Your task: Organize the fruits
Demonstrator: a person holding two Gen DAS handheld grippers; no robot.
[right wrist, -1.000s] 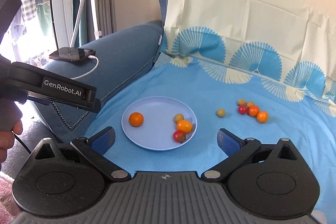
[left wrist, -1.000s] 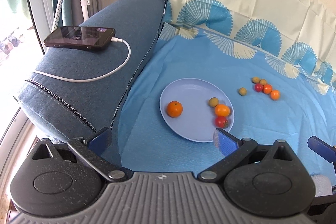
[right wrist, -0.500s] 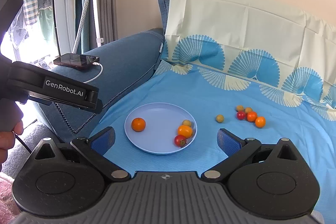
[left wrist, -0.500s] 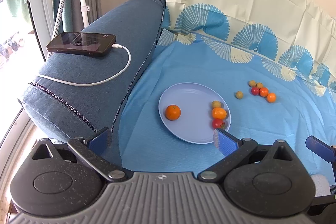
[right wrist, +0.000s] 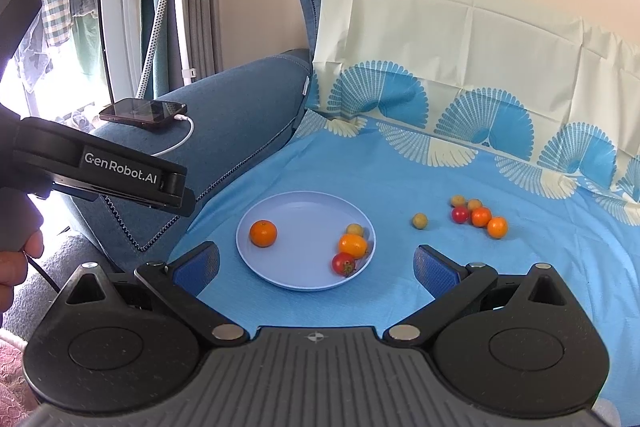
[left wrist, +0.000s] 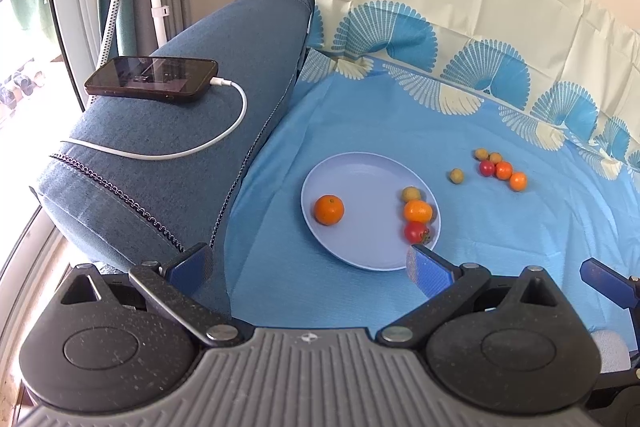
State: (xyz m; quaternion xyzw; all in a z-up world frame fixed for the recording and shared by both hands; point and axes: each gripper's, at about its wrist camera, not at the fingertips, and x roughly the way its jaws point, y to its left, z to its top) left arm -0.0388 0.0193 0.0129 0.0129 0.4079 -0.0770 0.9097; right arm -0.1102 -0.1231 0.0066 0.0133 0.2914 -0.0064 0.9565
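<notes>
Four fruits lie on the plate (right wrist: 280, 273); six more (right wrist: 480, 217) sit on the cloth (right wrist: 400, 167) toward its right edge. Both grippers, left (left wrist: 308, 269) and right (right wrist: 316, 267), are spread, holding nothing.

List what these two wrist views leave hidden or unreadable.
- Phone screen: glare, both views.
- White cable: far end runs off the armrest, unseen.
- Small yellowish fruits: too small to identify.
- Right gripper: in the left view, cut off by the edge.

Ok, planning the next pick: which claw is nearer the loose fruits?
Right. The right claw has the loose fruits ahead to its right; the left claw sits farther left, before the plate.
</notes>
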